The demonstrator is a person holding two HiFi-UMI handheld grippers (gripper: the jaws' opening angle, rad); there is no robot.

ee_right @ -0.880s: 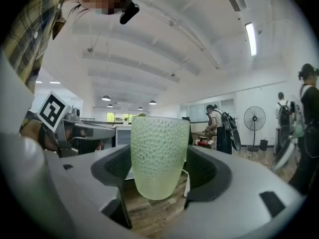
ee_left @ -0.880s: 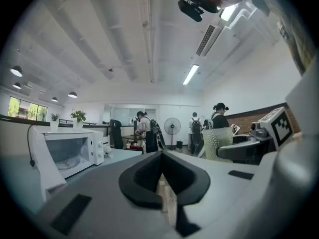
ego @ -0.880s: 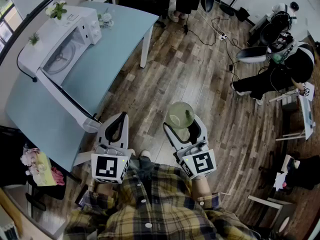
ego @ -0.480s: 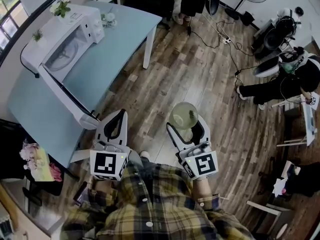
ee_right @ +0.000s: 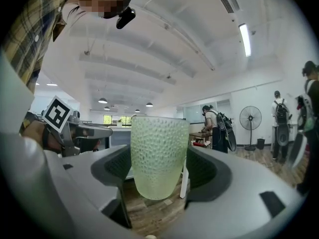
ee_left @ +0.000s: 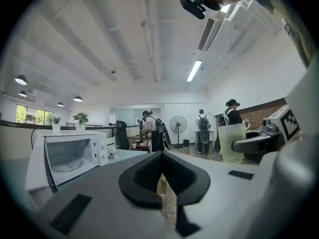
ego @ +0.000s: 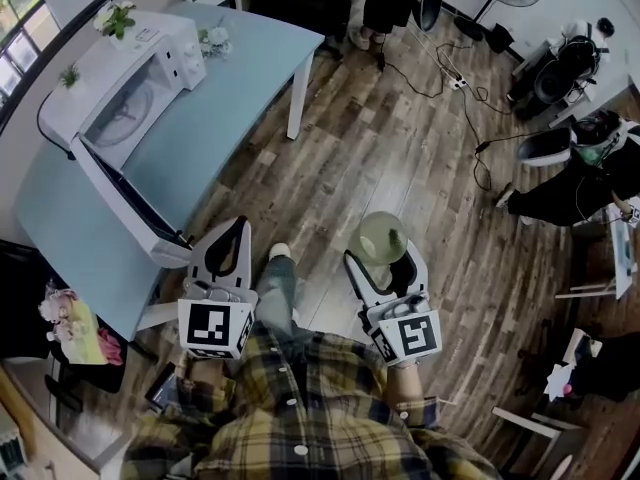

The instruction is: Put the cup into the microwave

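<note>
1. Wooden floor (ego: pixel 400 158) fills the middle of the room, and a pale blue bench (ego: pixel 235 78) stands at its left side.
2. On the bench sits a white microwave (ego: pixel 125 93), with two small potted plants (ego: pixel 115 18) on its top.
3. Its door (ego: pixel 125 208) is swung wide open toward the bench edge, and the chamber shows a round glass turntable (ego: pixel 125 113).
4. The right tongs (ego: pixel 382 256) pinch a pale green, dimpled, translucent cup (ego: pixel 382 236), with one dark pad against each side of it.
5. The cup stands upright, mouth up, held in the air over the floor. It is well apart from the microwave and off to the right of the bench.
6. From the head view, a small dark mark shows within the cup's mouth; what it is cannot be told.
7. The left tongs (ego: pixel 237 230) are pressed together with nothing between them, only a thin slit of floor showing. They hang near the corner of the open door.
</note>
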